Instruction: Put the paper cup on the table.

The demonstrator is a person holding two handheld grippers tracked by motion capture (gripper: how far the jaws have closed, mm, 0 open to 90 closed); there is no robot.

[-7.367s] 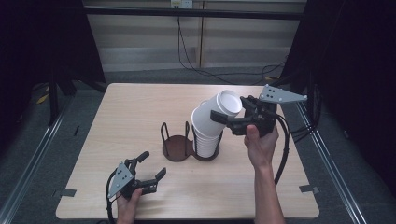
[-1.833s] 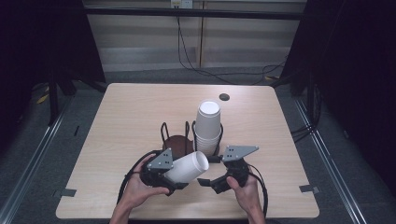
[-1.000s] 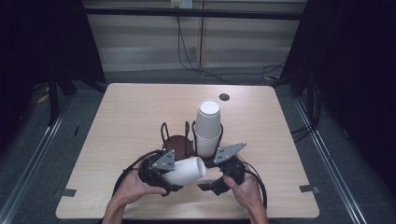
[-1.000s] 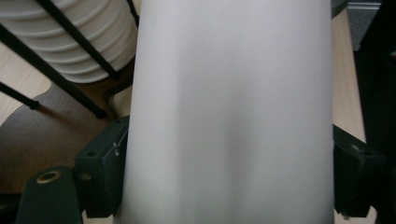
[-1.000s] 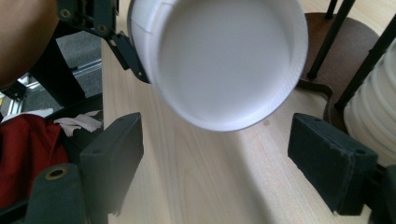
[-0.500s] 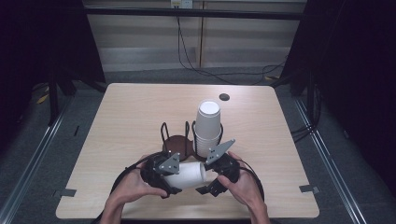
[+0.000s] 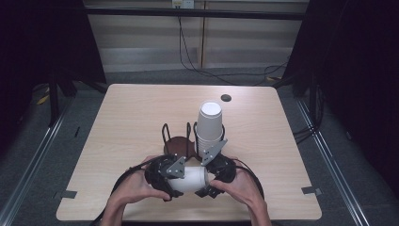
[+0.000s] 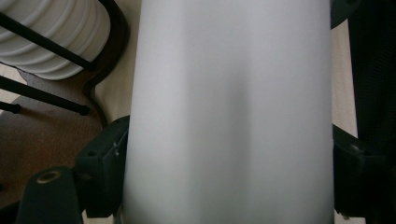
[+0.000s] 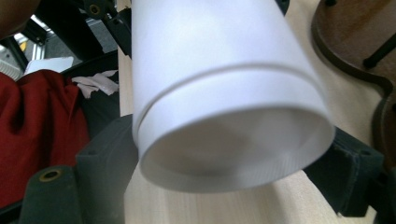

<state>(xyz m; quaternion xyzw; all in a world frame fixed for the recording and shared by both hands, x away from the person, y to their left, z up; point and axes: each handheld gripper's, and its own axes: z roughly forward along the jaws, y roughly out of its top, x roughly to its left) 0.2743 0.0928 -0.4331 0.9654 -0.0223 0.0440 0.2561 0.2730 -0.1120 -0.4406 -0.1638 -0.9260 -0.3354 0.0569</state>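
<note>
Right now I hold a white paper cup sideways just above the tabletop, left tongs clamped on its wall, right tongs apparently closed at its base, probably to pull nested cups apart.

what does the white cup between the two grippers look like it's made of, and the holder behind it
The white cup looks like matte paper: thin wall, recessed bottom rim. The holder seems to be thin black metal wire uprights on a brown base, possibly wood.
</note>
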